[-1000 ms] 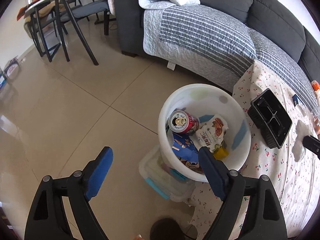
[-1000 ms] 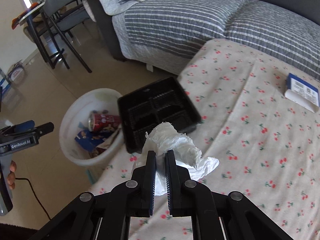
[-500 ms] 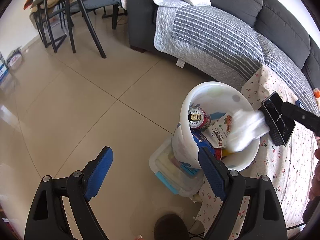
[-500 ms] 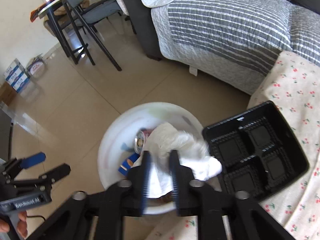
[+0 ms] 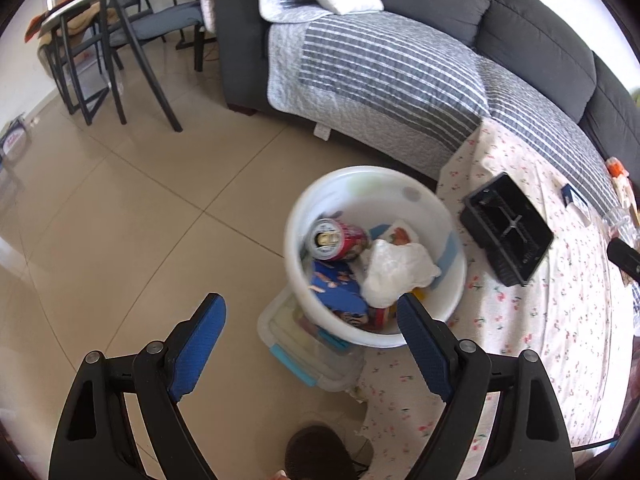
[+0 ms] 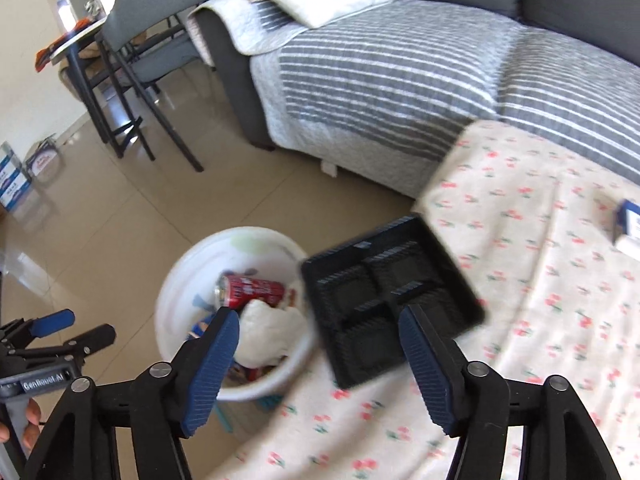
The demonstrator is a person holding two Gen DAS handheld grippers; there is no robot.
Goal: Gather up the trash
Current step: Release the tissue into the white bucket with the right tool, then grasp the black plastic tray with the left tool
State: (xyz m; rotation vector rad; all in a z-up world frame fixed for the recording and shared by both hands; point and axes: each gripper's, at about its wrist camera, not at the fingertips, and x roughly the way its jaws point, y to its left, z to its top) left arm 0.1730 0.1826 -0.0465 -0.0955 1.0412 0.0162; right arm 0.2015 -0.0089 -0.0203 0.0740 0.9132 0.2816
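Observation:
A white bucket (image 5: 312,204) (image 6: 176,280) stands on the floor beside the cloth-covered table. Inside lie a red can (image 5: 338,239) (image 6: 252,289), snack wrappers and a crumpled white tissue (image 5: 394,270) (image 6: 270,330). My right gripper (image 6: 316,330) hovers above the bucket's edge and the black tray (image 6: 392,292) (image 5: 506,228); its jaws are opening and nothing is between them. My left gripper (image 5: 310,314) stands wide open over the floor and the bucket's near rim, holding nothing. It also shows at the left edge of the right wrist view, held by a hand (image 6: 28,420).
A clear lidded box (image 5: 308,352) sits on the floor against the bucket. The floral tablecloth (image 6: 520,280) carries a blue and white box (image 6: 630,226). A grey sofa with a striped quilt (image 5: 392,72) stands behind; chairs and a table (image 5: 100,48) are far left.
The right gripper carried the tissue from the table to above the bucket, opened, and the tissue now lies in the bucket. The left gripper stayed open.

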